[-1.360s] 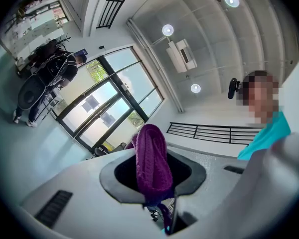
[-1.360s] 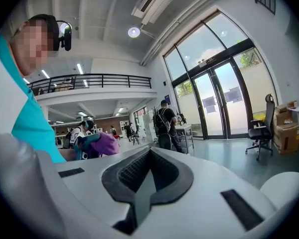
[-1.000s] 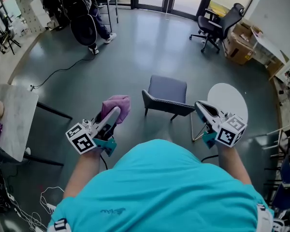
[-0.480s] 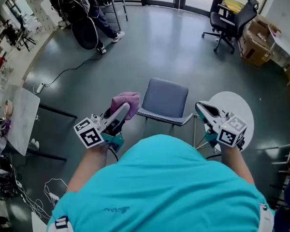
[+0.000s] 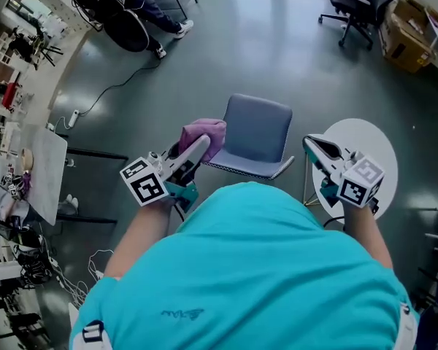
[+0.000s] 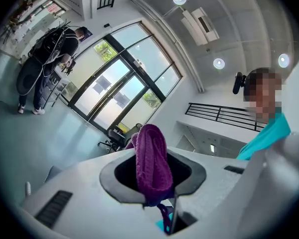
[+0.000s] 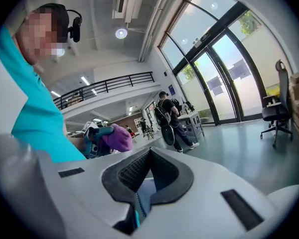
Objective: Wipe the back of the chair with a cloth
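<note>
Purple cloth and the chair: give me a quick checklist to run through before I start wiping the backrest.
1. Cloth held firmly: ok. The purple cloth is clamped between the left gripper jaws.
2. Right gripper free: ok. Its jaws are together with nothing between them.
3. Chair facing right: ok. Its backrest is the side nearest you, between the two grippers.
4. Cloth on the backrest: cannot tell. It overlaps the chair's left edge in the head view, and contact is unclear.
5. Round white table clear of the right gripper: cannot tell. It lies just beyond that gripper.
</note>
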{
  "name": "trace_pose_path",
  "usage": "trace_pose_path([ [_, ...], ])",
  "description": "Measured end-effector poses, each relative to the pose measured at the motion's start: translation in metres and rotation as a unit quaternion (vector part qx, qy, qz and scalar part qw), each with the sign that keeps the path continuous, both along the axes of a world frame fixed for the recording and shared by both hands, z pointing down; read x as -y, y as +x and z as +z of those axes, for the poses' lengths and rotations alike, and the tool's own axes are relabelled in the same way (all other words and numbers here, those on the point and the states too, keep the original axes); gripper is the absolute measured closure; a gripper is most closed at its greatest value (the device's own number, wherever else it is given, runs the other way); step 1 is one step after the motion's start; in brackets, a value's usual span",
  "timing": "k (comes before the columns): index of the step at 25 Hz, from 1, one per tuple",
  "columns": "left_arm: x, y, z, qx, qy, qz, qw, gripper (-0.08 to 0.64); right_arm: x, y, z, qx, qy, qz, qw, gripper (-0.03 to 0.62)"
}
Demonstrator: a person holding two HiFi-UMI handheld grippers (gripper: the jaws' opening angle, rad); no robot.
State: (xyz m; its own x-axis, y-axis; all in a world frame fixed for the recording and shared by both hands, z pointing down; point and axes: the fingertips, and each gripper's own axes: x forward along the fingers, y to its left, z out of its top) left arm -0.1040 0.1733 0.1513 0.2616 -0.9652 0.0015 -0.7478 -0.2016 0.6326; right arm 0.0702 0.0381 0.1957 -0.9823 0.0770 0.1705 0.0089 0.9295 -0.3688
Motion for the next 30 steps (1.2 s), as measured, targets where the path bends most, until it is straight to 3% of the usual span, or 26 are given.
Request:
trace_pose_path([
  [4, 0.007, -0.043, 0.016, -0.003, -0.003, 0.025, 0.9997, 0.453, 0.0, -0.029, 0.009, -0.012, -0.004, 0.03, 0.999, 0.594],
  [7, 0.013, -0.081, 0.038, 0.018, -0.009, 0.053, 0.9984, 0.453, 0.0, -0.052, 0.015, -0.033, 0.012, 0.069, 0.997, 0.594],
  [9, 0.019, -0.101, 0.072, 0.068, -0.05, 0.075, 0.9937, 0.453, -0.007, -0.059, 0.025, -0.045, 0.006, 0.096, 0.994, 0.594],
  [10, 0.024, -0.109, 0.091, 0.109, -0.076, 0.091, 0.9869, 0.453, -0.013, -0.061, 0.029, -0.052, 0.002, 0.101, 0.994, 0.594],
  [12, 0.029, -0.116, 0.136, 0.202, -0.133, 0.135, 0.961, 0.453, -0.029, -0.065, 0.038, -0.081, 0.006, 0.09, 0.993, 0.594],
  [15, 0.019, -0.11, 0.21, 0.309, -0.217, 0.222, 0.8988, 0.453, -0.041, -0.061, 0.05, -0.12, 0.016, 0.082, 0.989, 0.594],
  [19, 0.004, -0.109, 0.283, 0.378, -0.303, 0.31, 0.818, 0.453, -0.028, -0.052, 0.061, -0.134, 0.011, 0.101, 0.986, 0.594],
  [21, -0.006, -0.112, 0.314, 0.405, -0.352, 0.324, 0.7791, 0.453, -0.022, -0.043, 0.065, -0.137, 0.004, 0.104, 0.985, 0.594],
  [23, -0.012, -0.111, 0.341, 0.418, -0.396, 0.33, 0.748, 0.453, -0.016, -0.031, 0.074, -0.138, -0.005, 0.106, 0.985, 0.594],
  [25, -0.013, -0.107, 0.357, 0.411, -0.427, 0.332, 0.7337, 0.453, -0.009, -0.018, 0.085, -0.138, -0.015, 0.113, 0.984, 0.594],
  [30, -0.007, -0.096, 0.367, 0.395, -0.474, 0.331, 0.7141, 0.453, 0.008, -0.001, 0.102, -0.138, -0.027, 0.125, 0.982, 0.594],
])
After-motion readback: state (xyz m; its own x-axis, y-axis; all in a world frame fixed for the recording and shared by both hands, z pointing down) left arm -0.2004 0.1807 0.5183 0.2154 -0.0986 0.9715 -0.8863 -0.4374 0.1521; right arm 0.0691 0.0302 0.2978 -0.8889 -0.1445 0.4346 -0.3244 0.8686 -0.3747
